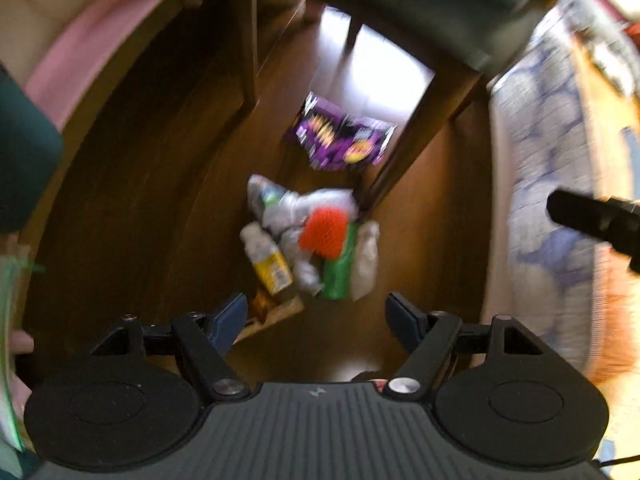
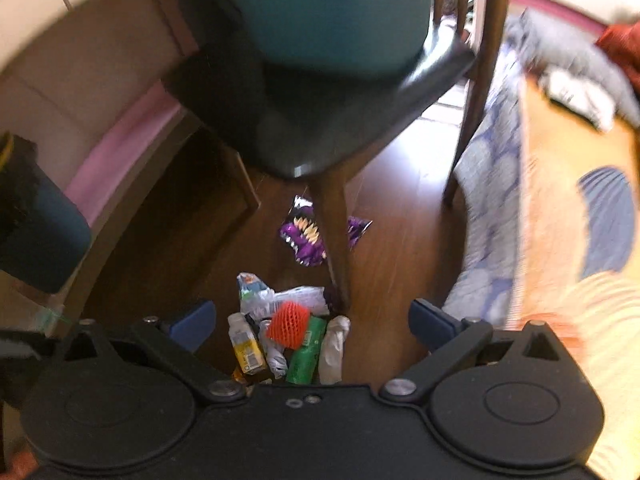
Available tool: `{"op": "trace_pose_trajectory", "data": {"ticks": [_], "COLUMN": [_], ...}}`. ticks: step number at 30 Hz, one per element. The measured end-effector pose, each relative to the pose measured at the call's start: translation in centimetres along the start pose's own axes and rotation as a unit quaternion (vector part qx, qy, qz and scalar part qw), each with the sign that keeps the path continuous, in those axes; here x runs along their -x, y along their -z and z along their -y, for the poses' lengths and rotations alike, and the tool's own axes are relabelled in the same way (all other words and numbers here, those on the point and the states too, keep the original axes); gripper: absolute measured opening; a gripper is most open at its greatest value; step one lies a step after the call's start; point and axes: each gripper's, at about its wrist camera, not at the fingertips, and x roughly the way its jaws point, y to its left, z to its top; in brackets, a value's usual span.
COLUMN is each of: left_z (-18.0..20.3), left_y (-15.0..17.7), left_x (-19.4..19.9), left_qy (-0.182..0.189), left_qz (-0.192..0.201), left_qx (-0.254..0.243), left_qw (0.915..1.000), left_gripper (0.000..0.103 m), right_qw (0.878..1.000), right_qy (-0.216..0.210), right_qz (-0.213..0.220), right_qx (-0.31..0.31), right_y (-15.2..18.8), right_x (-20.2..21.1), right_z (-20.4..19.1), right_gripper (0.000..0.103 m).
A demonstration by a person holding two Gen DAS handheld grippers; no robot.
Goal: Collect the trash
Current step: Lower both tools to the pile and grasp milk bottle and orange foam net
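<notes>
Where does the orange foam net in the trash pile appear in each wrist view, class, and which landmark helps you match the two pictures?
Left wrist: the orange foam net sits just right of centre, on top of the trash pile, above the green packet.
Right wrist: the net lies low and centre-left, between the gripper fingers.
Shared landmark: the purple wrapper beyond the pile, by the chair leg.

Purple crinkled snack wrapper [image 1: 340,136] print: blurred, unreadable
Clear plastic bottle with yellow label [image 2: 247,346] text: too small to read
Green plastic packet [image 2: 306,350] lettering: illegible
Readable text overall: none
</notes>
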Motion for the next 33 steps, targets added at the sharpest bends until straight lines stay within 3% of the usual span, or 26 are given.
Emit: {"op": "trace_pose_trajectory", "data": {"ticks": [8,18,29,33], "left_z": [-2.8,-8.9,-9.6,-10.1], "left_y": [0.9,-2.5,-2.7,-2.5], "left_x": [-12.1,-26.5,-36.6,-38.1], "left_qy": [-0.018,-0.027,-0.046,-0.018], "left_qz": [-0.043,-0.071,-0.108,-0.112], "left_qx": [0.055,0.182,0.157,0.179], "left_qw": [0.9974,0.9803,0.9806,0.9772], "left_gripper": [0.076,0.076,0.076,0.077], "right_qw": [0.999,0.996,0.986,0.984], "right_qy": [-0.012,-0.038,-0.045,-0.043], "right_qz": [-0.04,-0.08,-0.115,-0.125], "right_qx": [-0.009,-0.003,-0.113,-0.116], "right_y": [2.7,5.6,6.4,6.9], "right_x": [-11.2,-23.5,-33.2,-34.9], "right_z": [0.5,0.4,1.9,1.3], "right_gripper": [0.099,0.091,0.078,0.071]}}
